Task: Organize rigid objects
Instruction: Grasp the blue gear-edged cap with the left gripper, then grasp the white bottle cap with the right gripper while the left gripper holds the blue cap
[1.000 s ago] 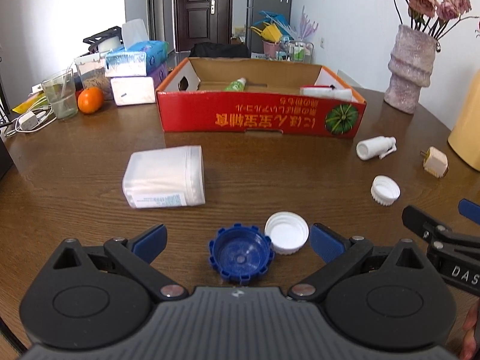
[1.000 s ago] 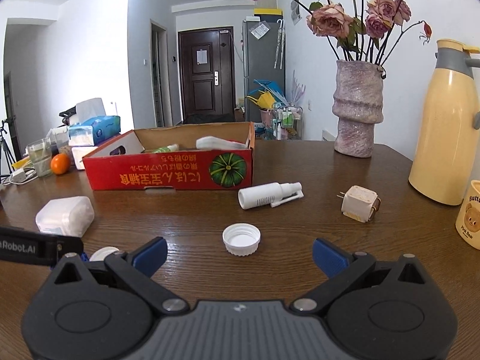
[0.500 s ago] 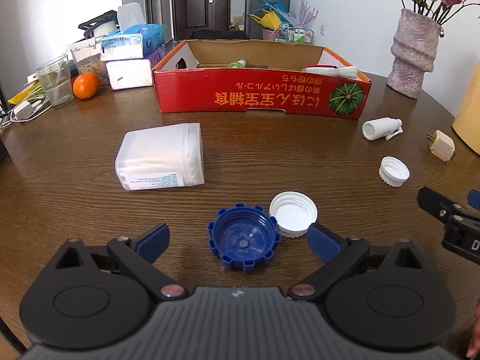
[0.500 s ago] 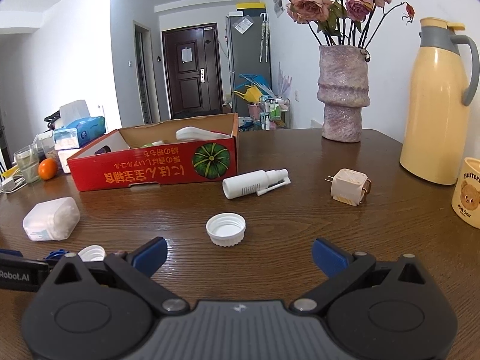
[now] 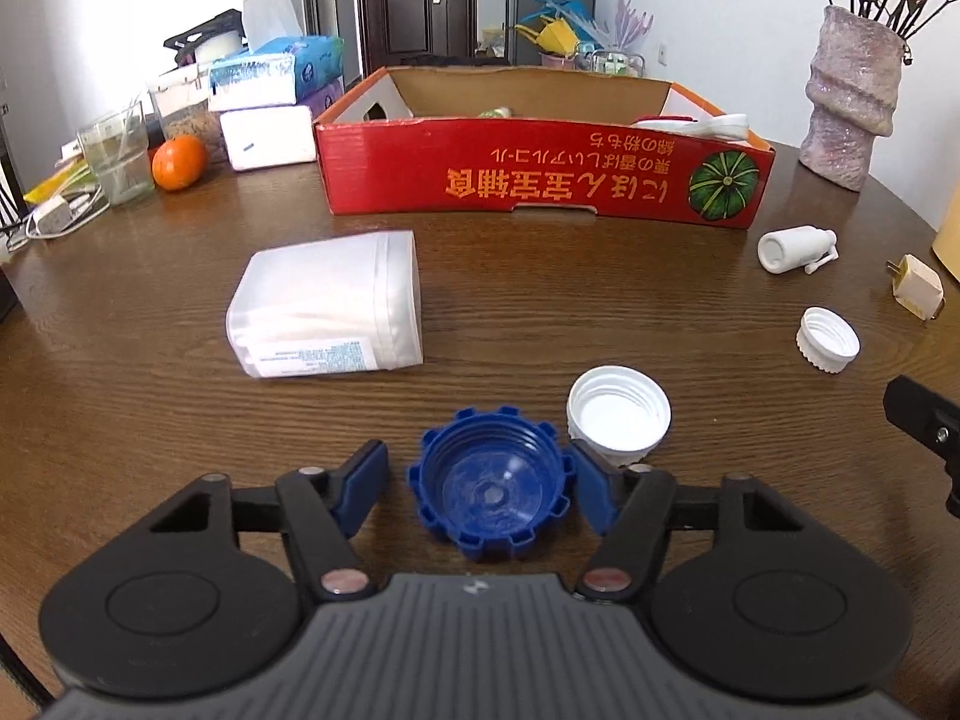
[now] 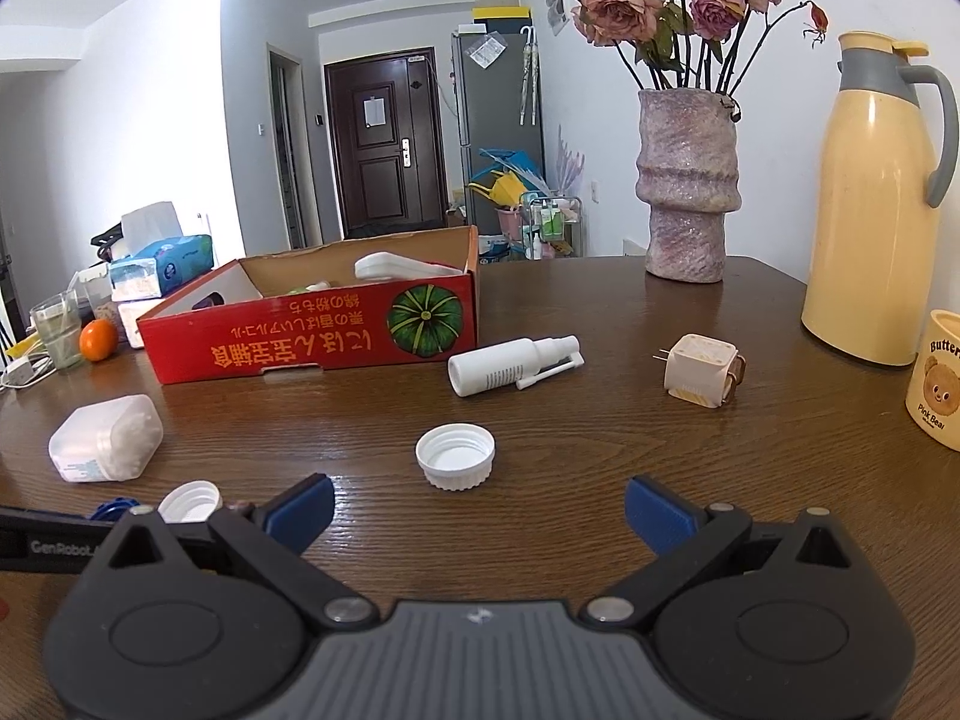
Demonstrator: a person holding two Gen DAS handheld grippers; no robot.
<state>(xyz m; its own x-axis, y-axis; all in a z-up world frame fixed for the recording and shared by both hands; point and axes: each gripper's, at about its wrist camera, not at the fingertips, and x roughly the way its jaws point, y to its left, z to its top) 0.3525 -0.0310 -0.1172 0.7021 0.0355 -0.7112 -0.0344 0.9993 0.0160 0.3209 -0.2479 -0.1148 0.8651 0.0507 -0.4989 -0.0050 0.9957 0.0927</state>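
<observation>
Here my left gripper (image 5: 480, 483) has its jaws set narrowly around the blue cap (image 5: 491, 495), which sits open side up on the surface (image 5: 120, 420); the right pad looks to touch its rim, the left pad stands just clear, so I cannot call it gripped. A white cap (image 5: 618, 414) lies just beyond the right jaw, touching or nearly touching the blue one. The tub (image 5: 327, 306) lies on its side ahead and left, the box (image 5: 540, 177) farther on. My right gripper (image 6: 478, 510) has jaws spread wide, holding nothing, with another white cap (image 6: 456, 456) just ahead between them. The blue cap is mostly hidden in that view.
</observation>
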